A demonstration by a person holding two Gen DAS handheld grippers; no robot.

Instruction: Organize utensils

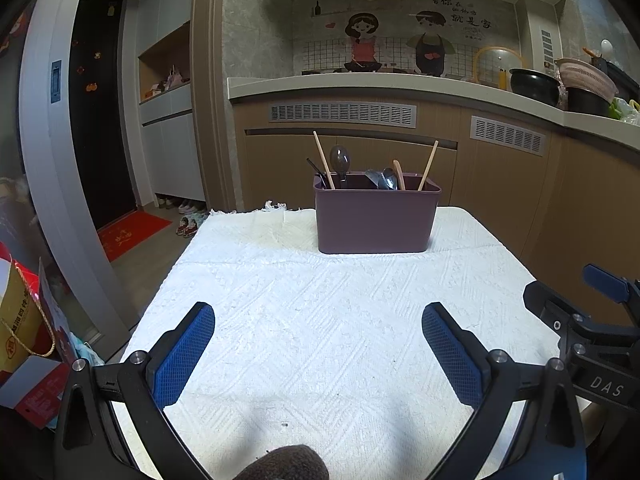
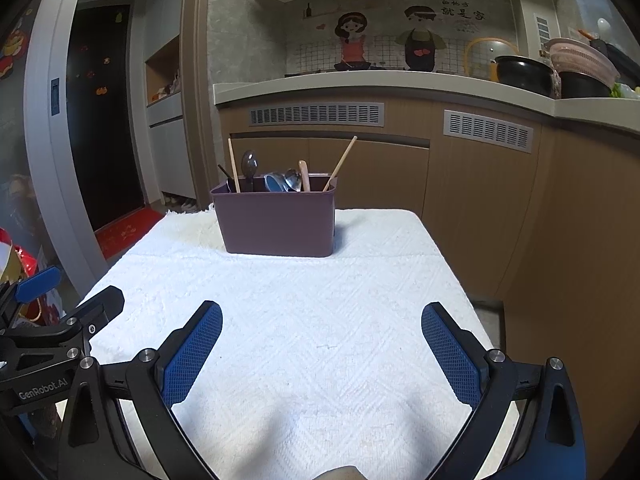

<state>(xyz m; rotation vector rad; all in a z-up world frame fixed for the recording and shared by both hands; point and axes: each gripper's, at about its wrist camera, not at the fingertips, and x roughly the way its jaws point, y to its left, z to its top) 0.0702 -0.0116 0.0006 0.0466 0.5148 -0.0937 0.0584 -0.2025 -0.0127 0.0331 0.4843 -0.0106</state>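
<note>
The left gripper [image 1: 318,344] has its jaws spread wide with nothing between them; each blue pad [image 1: 184,354] is a flat rubbery plate with a fine cross-hatched grip, bolted to black hinged arms. The right gripper [image 2: 322,344] is just as wide and empty, with the same waffle-textured pads [image 2: 450,354].

Both pairs of jaws hang over the counter [image 1: 320,320], which is covered by a white woven cloth [image 2: 300,320] with a raised diamond pattern and a frayed fringe at its far edge. Straight ahead of the left jaws, well beyond their tips, stands a dull purple rectangular plastic utensil bin [image 1: 376,220] with rounded corners and smooth walls; from the right jaws it sits ahead and to the left [image 2: 276,224].

Sticking up out of the bin are two pale wooden chopsticks [image 1: 323,160], leaning apart, a dark glossy spoon [image 1: 340,158] bowl-up, shiny metal spoons [image 1: 388,179] and a light wooden spoon handle [image 1: 399,174]. A thin black utensil at the bin's left end is too small to identify. The bin's walls hide the lower parts of everything, and any dividers inside cannot be seen.
</note>
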